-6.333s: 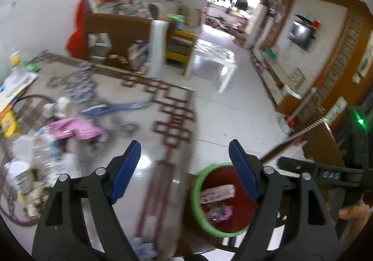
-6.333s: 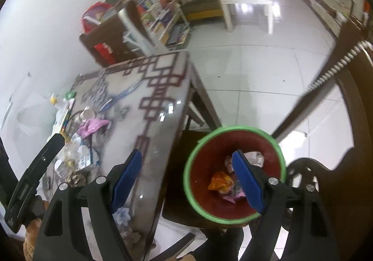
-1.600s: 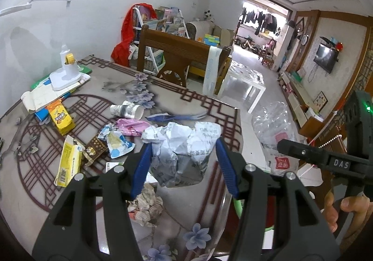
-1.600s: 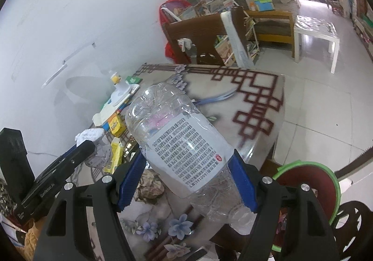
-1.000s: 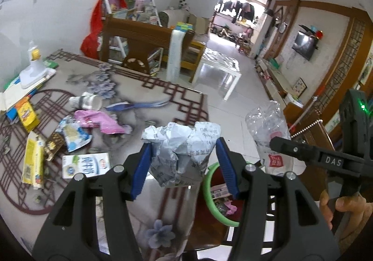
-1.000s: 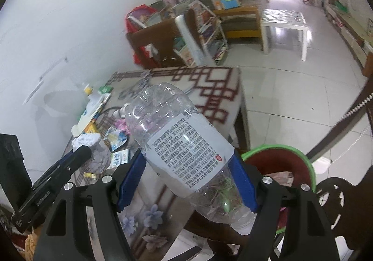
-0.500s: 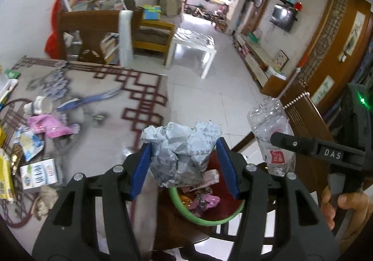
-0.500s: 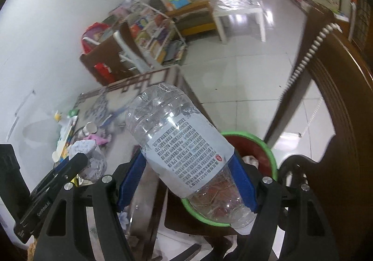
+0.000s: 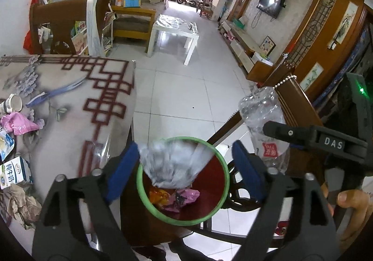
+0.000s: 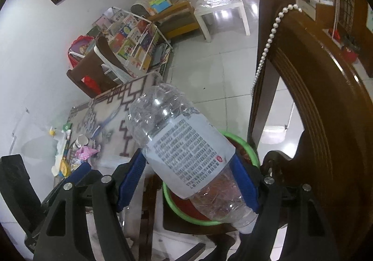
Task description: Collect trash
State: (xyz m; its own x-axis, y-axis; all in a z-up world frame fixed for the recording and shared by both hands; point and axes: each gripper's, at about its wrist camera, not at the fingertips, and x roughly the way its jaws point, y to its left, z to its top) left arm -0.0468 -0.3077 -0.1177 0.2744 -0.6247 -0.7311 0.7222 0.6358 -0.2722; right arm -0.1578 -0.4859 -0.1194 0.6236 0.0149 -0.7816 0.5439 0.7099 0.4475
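Our left gripper (image 9: 184, 167) is opening, and the paper wad (image 9: 173, 163) drops blurred over the bin (image 9: 223, 167). Our right gripper (image 10: 190, 180) is opening around the bottle (image 10: 186, 151); so long and tilted, it may strike the rim and bounce out.

"DAS" stands in white on the right gripper's (image 9: 303, 135) black arm at three o'clock. The plastic bottle's (image 10: 186, 144) label carries dense print, seemingly Chinese, unreadable.
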